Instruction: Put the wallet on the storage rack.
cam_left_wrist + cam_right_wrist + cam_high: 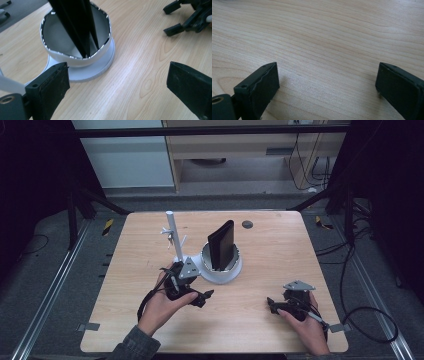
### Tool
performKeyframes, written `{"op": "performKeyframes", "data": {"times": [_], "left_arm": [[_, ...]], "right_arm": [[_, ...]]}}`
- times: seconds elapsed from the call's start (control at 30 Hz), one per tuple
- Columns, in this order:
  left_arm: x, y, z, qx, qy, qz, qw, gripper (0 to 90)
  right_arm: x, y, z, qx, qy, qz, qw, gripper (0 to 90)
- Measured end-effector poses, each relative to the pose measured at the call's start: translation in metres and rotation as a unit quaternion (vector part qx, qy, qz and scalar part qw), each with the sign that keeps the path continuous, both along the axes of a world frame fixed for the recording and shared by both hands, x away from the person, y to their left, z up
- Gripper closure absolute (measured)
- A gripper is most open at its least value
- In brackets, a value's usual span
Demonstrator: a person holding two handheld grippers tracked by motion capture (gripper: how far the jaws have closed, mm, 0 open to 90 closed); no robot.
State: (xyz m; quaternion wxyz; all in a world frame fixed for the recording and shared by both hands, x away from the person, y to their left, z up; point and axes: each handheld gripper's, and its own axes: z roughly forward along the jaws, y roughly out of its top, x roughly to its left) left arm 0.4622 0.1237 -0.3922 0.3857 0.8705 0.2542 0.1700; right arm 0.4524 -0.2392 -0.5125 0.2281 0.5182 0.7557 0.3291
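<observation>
The black wallet [221, 245] stands upright in the white cup [235, 270] near the desk's [270, 250] middle. The left gripper [117, 85] sits just beside the cup, jaws spread wide and empty — the right gripper [327, 85] rests well apart over bare wood, jaws also spread.
</observation>
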Motion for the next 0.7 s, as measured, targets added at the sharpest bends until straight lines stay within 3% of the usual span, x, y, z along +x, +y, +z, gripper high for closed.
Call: {"op": "performKeyframes", "data": {"times": [0.1,0.27,0.47,0.6,0.7], "left_arm": [[-0.002,0.007,-0.009,0.004,0.018,0.002,0.9998,4.5],[-0.006,0.024,-0.025,-0.003,0.027,0.016,0.9995,4.7],[-0.001,0.055,-0.05,-0.002,0.031,0.057,0.9979,5.7],[0.003,0.073,-0.061,-0.017,0.039,0.077,0.9961,5.5],[0.006,0.083,-0.07,-0.003,0.033,0.108,0.9936,5.7]], "right_arm": [[0.0,0.0,0.0,0.0,0.0,0.0,1.0,5.2],[0.0,0.0,0.0,0.0,0.0,0.0,1.0,5.2],[0.0,0.0,0.0,-0.001,-0.001,0.001,1.0,5.2],[0.0,0.0,0.0,0.0,0.0,0.0,1.0,5.2],[0.0,0.0,0.0,0.001,0.001,-0.001,1.0,5.2]]}}
